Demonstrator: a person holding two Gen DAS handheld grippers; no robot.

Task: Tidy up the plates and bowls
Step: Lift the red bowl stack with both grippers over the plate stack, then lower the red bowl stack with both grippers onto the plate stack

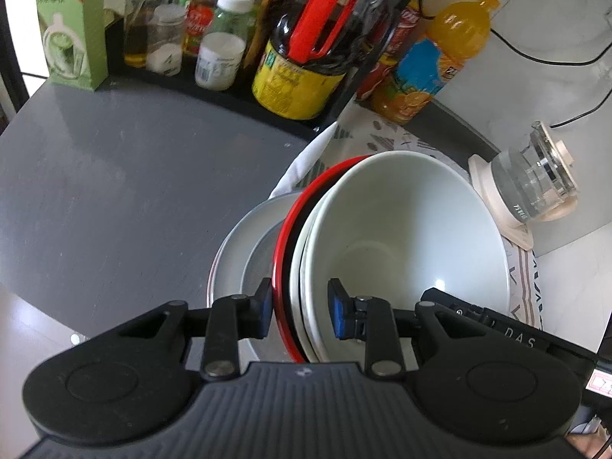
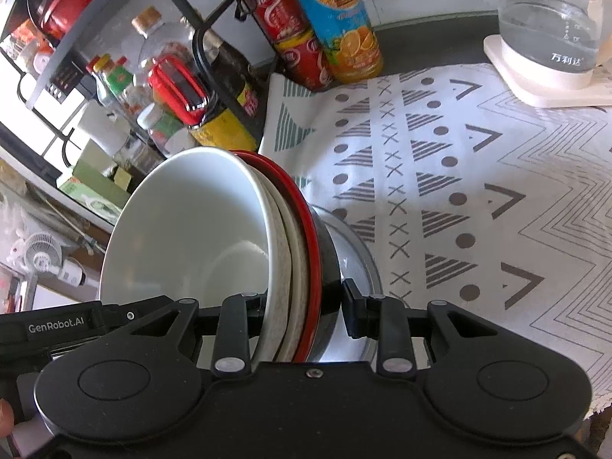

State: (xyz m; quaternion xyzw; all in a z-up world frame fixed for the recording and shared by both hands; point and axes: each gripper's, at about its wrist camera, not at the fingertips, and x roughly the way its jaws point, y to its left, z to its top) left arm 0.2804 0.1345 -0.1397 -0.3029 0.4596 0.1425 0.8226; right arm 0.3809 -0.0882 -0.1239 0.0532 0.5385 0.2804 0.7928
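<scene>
White ceramic fills the middle of both wrist views: a deep white bowl (image 1: 405, 229) sits nested on top of a tilted stack, with a second pale bowl (image 1: 302, 287) just under it and a red-rimmed bowl (image 1: 281, 260) with a black inside below that. The stack leans on a grey plate (image 1: 233, 264) that lies at the near edge of the patterned cloth (image 2: 478, 176), where the cloth meets the bare grey table (image 1: 114, 176). The left gripper (image 1: 300, 308) straddles the near rims of the stack, one blue pad against the outside of the red rim and the other inside the white bowl, its jaws narrowed onto the nested bowls. The right gripper (image 2: 302, 306) grips the same stack from the other side, one finger inside the white bowl and the other pressed against the dark outer wall of the red-rimmed bowl, so both grippers clamp the bowls between them. Along the far edge of the table stands a black rack (image 1: 344, 88) crowded with sauce bottles and jars, among them a large dark bottle with a red handle (image 1: 306, 46). Just beside the rack, at the far corner of the cloth, stand an orange juice bottle (image 2: 340, 23) and red cans (image 2: 290, 26). A glass kettle (image 2: 550, 26) on a cream base sits at the far right edge of the cloth.
</scene>
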